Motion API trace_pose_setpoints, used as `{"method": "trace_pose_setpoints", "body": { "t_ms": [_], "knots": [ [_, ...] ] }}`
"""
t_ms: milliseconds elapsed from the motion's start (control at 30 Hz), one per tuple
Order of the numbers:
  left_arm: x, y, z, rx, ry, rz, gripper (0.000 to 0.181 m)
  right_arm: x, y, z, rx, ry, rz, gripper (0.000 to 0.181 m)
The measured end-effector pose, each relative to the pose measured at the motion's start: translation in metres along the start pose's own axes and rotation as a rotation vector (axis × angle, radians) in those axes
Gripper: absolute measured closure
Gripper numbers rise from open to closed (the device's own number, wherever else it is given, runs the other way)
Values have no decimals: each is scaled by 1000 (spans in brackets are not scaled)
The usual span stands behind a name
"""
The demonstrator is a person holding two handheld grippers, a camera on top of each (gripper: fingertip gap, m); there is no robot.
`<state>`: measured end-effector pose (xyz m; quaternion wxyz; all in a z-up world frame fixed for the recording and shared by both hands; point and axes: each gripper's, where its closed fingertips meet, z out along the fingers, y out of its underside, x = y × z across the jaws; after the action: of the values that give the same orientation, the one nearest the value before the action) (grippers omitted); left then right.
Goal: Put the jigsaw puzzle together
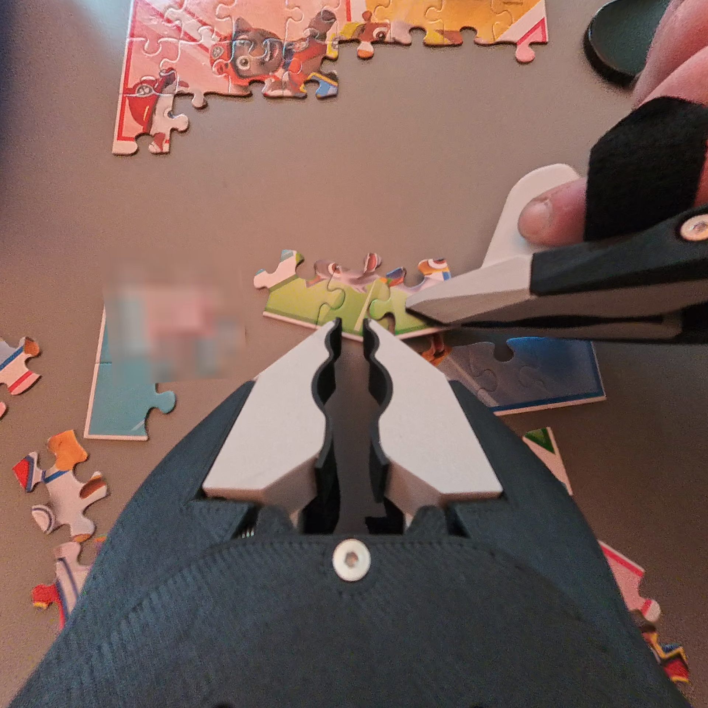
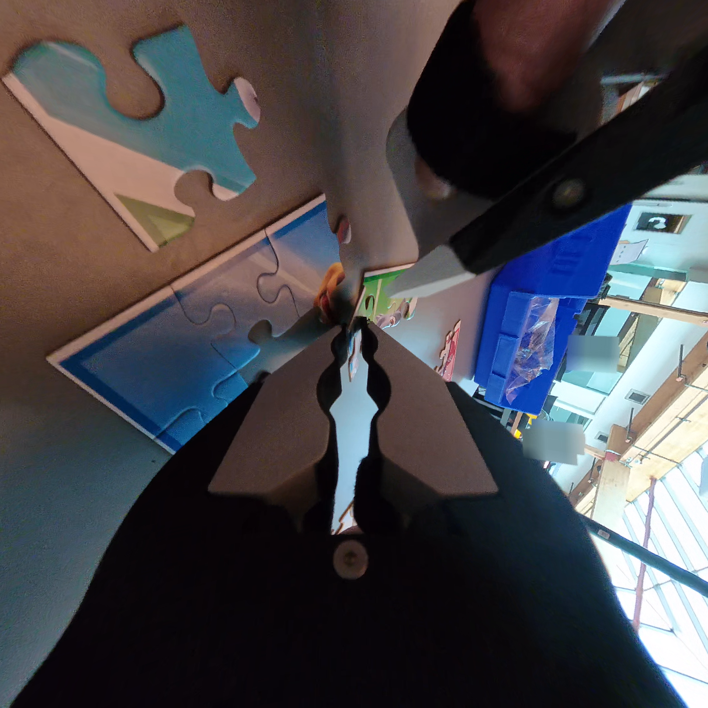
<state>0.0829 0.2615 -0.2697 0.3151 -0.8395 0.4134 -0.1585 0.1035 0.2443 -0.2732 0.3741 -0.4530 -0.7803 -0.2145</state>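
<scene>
On the brown-grey tabletop [image 1: 383,184], my left gripper [image 1: 351,325] sat w/ fingers slightly apart, tips at the green puzzle section [image 1: 337,302], grasping nothing. Right gripper [image 2: 354,325] was clamped on that section's edge. Assembled red/yellow part [image 1: 268,49] lay far side. Blue bin [image 2: 536,306] & timber framing [image 2: 651,402] in the bkgd.

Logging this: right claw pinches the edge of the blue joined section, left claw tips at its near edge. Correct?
No: the right claw pinches the green joined section, not the blue section beside it; the left claw tips are at its near edge. The left wrist view shows it.
</scene>
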Motion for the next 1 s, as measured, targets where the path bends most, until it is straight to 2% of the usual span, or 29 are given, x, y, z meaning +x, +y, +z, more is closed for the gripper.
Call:
{"method": "trace_pose_setpoints", "body": {
  "t_ms": [233, 467, 1000],
  "knots": [
    [0, -3, 12, -47, -18, 101, 170, 6, 28, 7, 28, 19, -55, 177],
    [5, -17, 25, -49, 12, 114, 173, 7, 37, 7, -47, -29, 39, 174],
    [15, -26, 24, -19, 66, 135, 170, 14, 51, 0, -58, -138, 177, 146]
  ]
}}
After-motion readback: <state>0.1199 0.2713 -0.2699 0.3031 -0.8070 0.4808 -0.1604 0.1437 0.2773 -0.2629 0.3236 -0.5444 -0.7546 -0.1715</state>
